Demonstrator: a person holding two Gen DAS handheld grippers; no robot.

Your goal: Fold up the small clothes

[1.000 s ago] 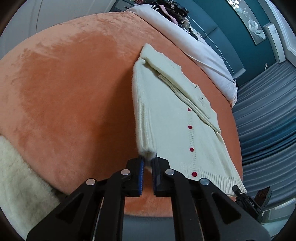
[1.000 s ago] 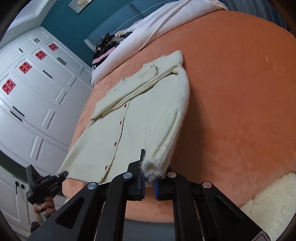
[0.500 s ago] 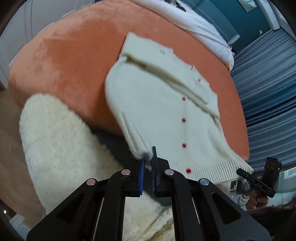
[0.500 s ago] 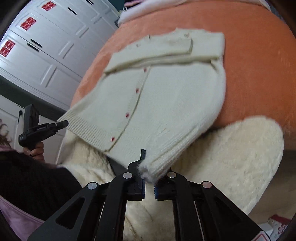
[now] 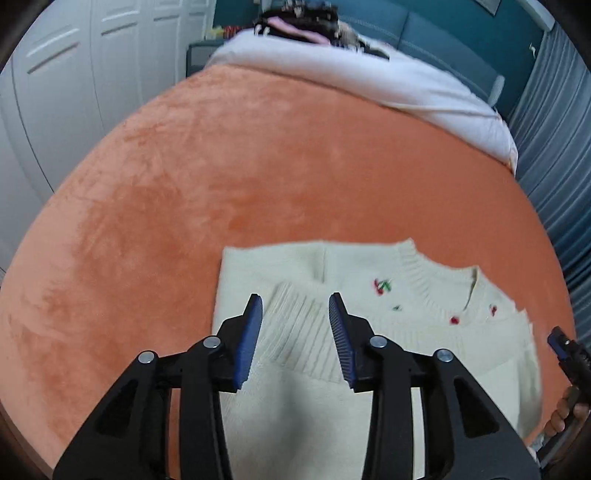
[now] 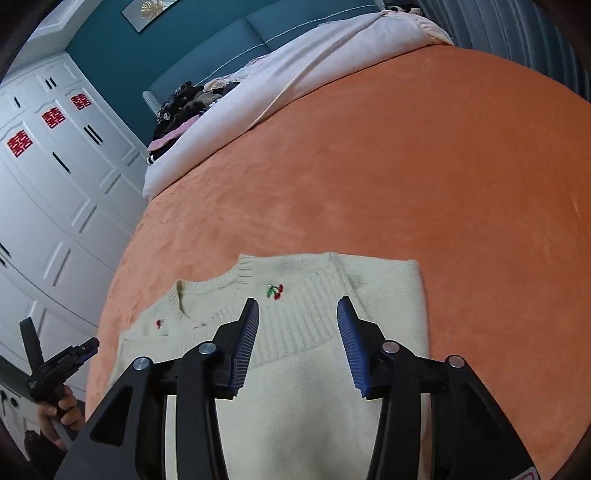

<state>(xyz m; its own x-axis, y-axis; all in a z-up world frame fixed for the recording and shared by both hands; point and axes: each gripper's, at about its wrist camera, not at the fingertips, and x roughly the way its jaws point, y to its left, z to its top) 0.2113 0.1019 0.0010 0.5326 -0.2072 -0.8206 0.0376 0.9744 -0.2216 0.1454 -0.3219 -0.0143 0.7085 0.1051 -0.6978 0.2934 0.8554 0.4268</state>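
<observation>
A cream knit cardigan [image 5: 306, 417] with red buttons and cherry embroidery [image 5: 382, 286] lies folded on the orange bedspread [image 5: 221, 184]. Its ribbed hem [image 5: 295, 343] is laid up over the chest, just short of the collar. My left gripper [image 5: 294, 301] hovers over that hem with its jaws opening; the pads do not press the knit. In the right wrist view the same cardigan [image 6: 306, 406] lies below my right gripper [image 6: 298, 302], whose jaws are also opening over the ribbed hem [image 6: 295, 332], holding nothing. A hand [image 6: 62, 410] holds the left gripper at that view's left edge.
A white duvet [image 5: 369, 81] and a pile of dark clothes [image 5: 295, 18] lie at the head of the bed. White wardrobe doors [image 6: 55, 184] stand along one side, grey curtains [image 5: 554, 147] along the other. Bare orange bedspread stretches beyond the cardigan.
Both grippers, shut on the cardigan's lower corners, swung from the bed's edge up over the garment and let go. The hem now lies near the collar and both jaws stand apart.
</observation>
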